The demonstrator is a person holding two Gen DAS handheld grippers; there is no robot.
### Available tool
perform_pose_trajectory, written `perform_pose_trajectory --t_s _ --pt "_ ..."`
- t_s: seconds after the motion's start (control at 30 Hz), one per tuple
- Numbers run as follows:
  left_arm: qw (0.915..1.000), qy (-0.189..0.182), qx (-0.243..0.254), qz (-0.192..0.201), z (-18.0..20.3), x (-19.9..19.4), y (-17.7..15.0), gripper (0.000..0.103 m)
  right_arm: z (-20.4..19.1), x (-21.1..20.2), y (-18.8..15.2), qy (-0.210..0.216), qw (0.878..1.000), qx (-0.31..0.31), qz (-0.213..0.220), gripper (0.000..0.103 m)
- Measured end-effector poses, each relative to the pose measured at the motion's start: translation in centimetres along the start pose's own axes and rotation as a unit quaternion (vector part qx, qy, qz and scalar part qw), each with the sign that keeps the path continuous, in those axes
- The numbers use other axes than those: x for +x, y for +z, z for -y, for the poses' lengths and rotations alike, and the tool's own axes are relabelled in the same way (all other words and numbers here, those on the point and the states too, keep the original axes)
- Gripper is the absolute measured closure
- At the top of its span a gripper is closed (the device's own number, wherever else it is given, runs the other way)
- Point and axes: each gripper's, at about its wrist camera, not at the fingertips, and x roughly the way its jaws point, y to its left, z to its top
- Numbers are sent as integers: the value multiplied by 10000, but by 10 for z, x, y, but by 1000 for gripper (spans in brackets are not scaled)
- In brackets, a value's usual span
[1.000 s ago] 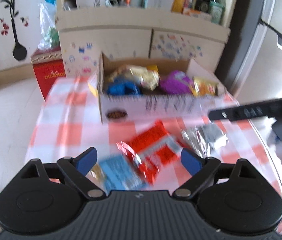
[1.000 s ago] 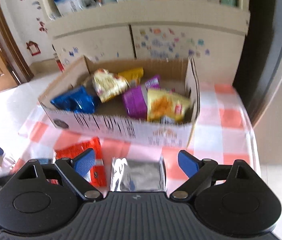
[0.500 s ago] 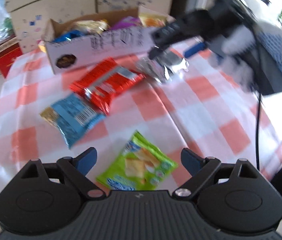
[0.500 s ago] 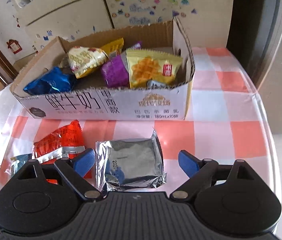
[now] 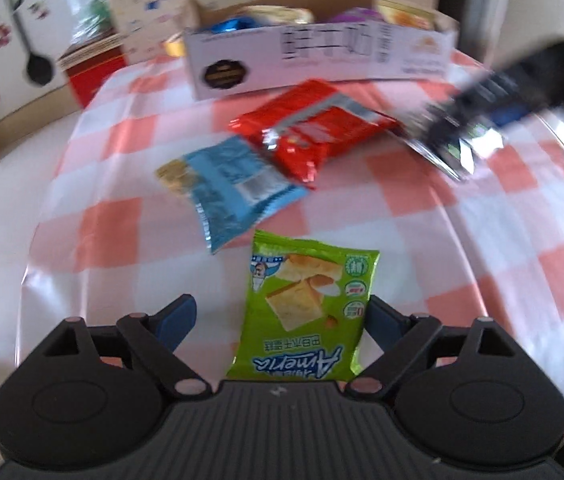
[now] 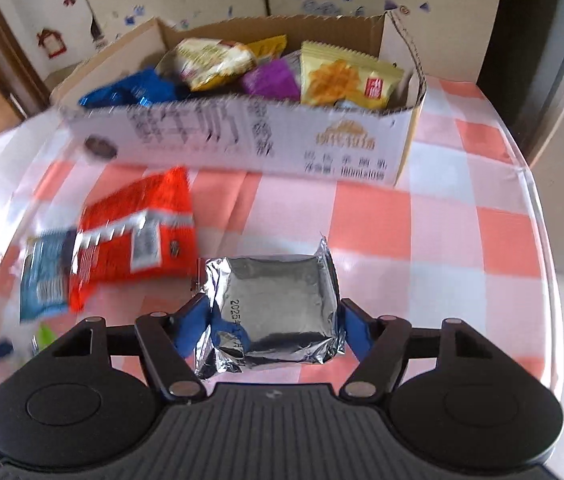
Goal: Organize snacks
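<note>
R claw point(image 6: 273, 326): pinching silver pack point(image 6: 278, 300), prob. bound for box point(image 6: 242, 148).
L claw point(image 5: 282, 322): wide open, straddling green pack point(image 5: 305, 304) on bench point(image 5: 441, 220), no grip yet; contact unclear.

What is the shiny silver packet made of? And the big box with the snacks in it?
The silver packet looks like metal-coated plastic foil: mirror-bright, crinkled, with pinched, sealed ends. The box looks like cardboard: brown and dull inside with a ragged torn rim, white and printed outside. The right gripper is closing around the packet.
</note>
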Motion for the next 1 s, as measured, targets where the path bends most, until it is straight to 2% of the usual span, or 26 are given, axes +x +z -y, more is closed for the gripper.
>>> perform_pose_trajectory --t_s 0.1,0.3,0.37,0.43,0.53,0.63,0.73,0.83,1.0 --pt "9985 90 -537 -62 -11 0 -2 10 -7 -8 -17 -2 9997 169 -167 27" --pt "9965 373 -743 -20 -17 -2 -11 1 -28 -20 -53 -48 9987 340 -387 18" --pt "9954 289 -914 -50 -24 -1 -14 0 -31 -26 -62 163 9981 392 -447 15" --pt "9963 292 -812 -6 -23 -2 -16 0 -36 -32 -68 409 9973 360 -482 11" --pt "9966 248 -779 46 -25 -1 -17 0 -43 -44 -76 490 9981 -42 -366 7" --pt "9970 217 -743 72 -25 -1 -18 0 -46 -53 -79 291 9964 -770 -215 6" --pt "9971 195 -723 134 -25 -2 -20 0 -42 -58 -80 74 9897 -1423 -97 5" --pt "9970 202 -725 191 -25 -2 -21 0 -36 -58 -78 91 9833 -1812 -117 5" --pt "9973 185 -665 243 -25 -3 -22 0 -45 -51 -74 103 9633 -2681 43 4"
